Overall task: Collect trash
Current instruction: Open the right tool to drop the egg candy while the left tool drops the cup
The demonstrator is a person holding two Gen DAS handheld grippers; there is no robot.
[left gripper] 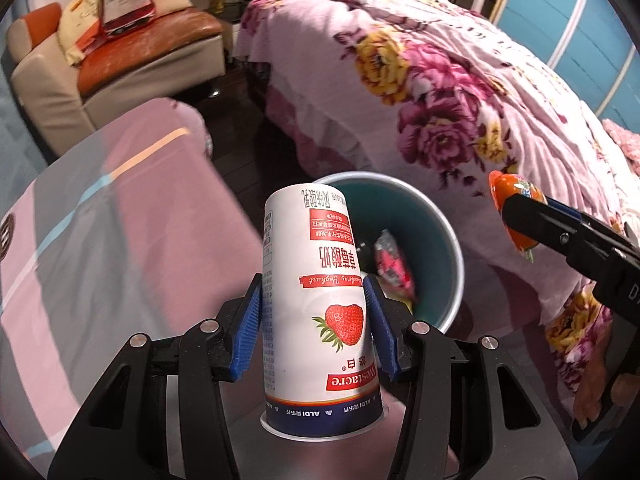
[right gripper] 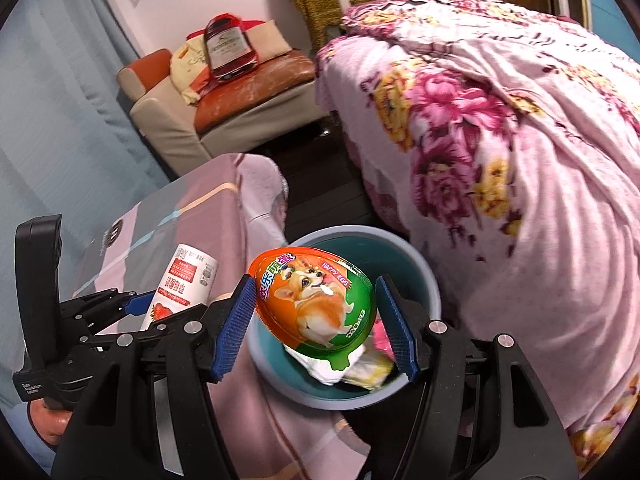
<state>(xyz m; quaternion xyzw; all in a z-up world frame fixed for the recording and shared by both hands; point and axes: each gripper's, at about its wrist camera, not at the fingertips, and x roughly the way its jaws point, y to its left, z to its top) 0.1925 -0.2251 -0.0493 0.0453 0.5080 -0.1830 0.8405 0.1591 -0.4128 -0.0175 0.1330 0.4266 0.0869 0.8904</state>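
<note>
Jaws of my left gripper (left gripper: pixel 314 322) clamp an upside-down strawberry yogurt cup (left gripper: pixel 316 300), just short of the teal bin (left gripper: pixel 448 240). Right gripper (right gripper: pixel 316 320) grips an orange-green toy egg pack (right gripper: pixel 316 304) above that bin, which holds wrappers (right gripper: pixel 360 368) beside the floral bed (right gripper: pixel 520 160).

Bin (right gripper: pixel 434 300) mouth open from above, wrappers (right gripper: pixel 360 368) only at bottom. Flowered bed quilt (right gripper: pixel 520 160) crowds bin's right side. Striped cloth surface (right gripper: pixel 180 216) close on bin's left. Narrow strip of dark floor (right gripper: pixel 320 184) free beyond bin toward armchair (right gripper: pixel 224 120).
</note>
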